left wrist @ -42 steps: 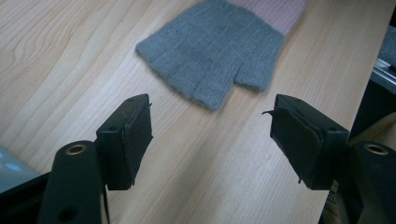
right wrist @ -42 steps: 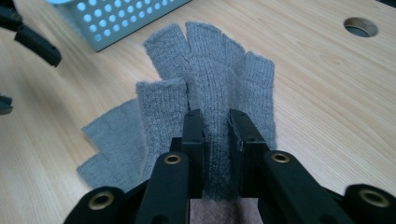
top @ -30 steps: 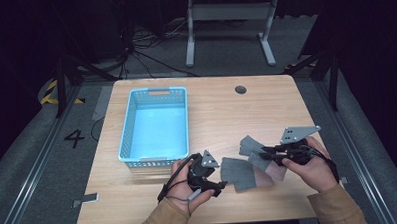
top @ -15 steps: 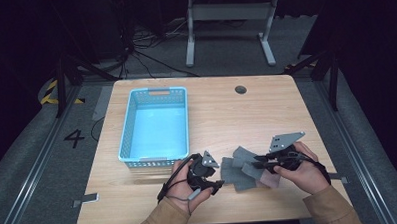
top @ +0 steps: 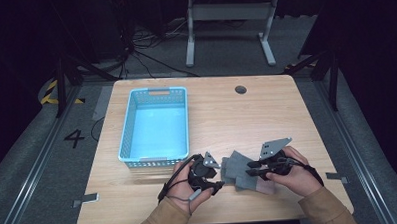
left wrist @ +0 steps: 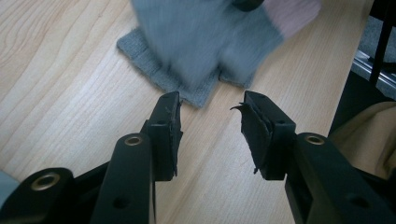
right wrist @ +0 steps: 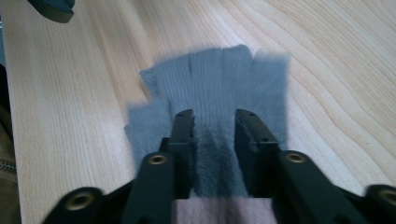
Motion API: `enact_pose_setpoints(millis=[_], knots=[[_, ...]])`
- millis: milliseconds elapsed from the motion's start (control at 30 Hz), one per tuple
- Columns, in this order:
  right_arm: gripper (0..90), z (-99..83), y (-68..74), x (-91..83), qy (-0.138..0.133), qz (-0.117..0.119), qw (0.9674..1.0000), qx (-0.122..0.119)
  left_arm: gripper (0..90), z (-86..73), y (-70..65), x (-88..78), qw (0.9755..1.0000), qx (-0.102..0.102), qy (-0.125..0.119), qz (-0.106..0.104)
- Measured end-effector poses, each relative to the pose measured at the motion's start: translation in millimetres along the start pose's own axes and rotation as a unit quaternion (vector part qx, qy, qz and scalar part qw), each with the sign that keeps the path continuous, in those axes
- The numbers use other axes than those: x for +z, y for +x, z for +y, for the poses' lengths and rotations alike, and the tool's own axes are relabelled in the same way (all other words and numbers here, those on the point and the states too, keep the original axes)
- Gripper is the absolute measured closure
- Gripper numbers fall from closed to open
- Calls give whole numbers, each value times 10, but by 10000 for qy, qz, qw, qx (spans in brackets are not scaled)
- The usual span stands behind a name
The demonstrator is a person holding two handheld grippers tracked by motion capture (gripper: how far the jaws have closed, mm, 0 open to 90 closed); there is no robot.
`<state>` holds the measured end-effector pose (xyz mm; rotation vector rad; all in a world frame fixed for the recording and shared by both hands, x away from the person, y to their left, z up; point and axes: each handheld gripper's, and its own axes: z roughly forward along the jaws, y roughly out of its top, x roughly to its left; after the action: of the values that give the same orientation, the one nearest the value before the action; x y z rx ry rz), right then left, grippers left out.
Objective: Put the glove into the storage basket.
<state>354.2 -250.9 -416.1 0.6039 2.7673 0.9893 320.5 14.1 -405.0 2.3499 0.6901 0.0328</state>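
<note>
A grey fingerless knit glove with a pinkish cuff lies near the table's front edge, between my two grippers. My right gripper comes from the right, its jaws narrowly apart and pinching the glove's middle, with dark fabric caught between them. In the left gripper view the glove is blurred, and a sharp knit edge rests on the wood under it. I cannot tell whether that edge is a second glove. My left gripper is open just short of that edge, with nothing between its jaws.
A light blue plastic basket stands on the wooden table left of centre, close behind my left hand. A round cable hole sits near the far edge. The table's front edge is just behind both hands.
My right gripper has moved left and down toward the left gripper, bringing the glove with it. The left gripper has hardly moved.
</note>
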Motion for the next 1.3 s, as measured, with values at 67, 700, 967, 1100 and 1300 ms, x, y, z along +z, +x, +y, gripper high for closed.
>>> enact_pose_setpoints(millis=[67,700,967,1100,1300], knots=[[590,-10,4,-8,-108,-22,9999,66,589,7,-7,14,10000,5,1,-36],[583,-298,-209,-557,-85,-590,9950,800,514,42,46,120,9999,149,-37,-21],[631,-447,-319,-644,250,-828,9892,1185,567,19,93,199,9993,316,-94,-176],[642,-517,-348,-648,451,-703,9884,1270,593,0,109,247,9994,296,-50,-181],[646,-578,-342,-588,728,-519,9885,1222,617,-4,127,308,9994,307,61,-165]])
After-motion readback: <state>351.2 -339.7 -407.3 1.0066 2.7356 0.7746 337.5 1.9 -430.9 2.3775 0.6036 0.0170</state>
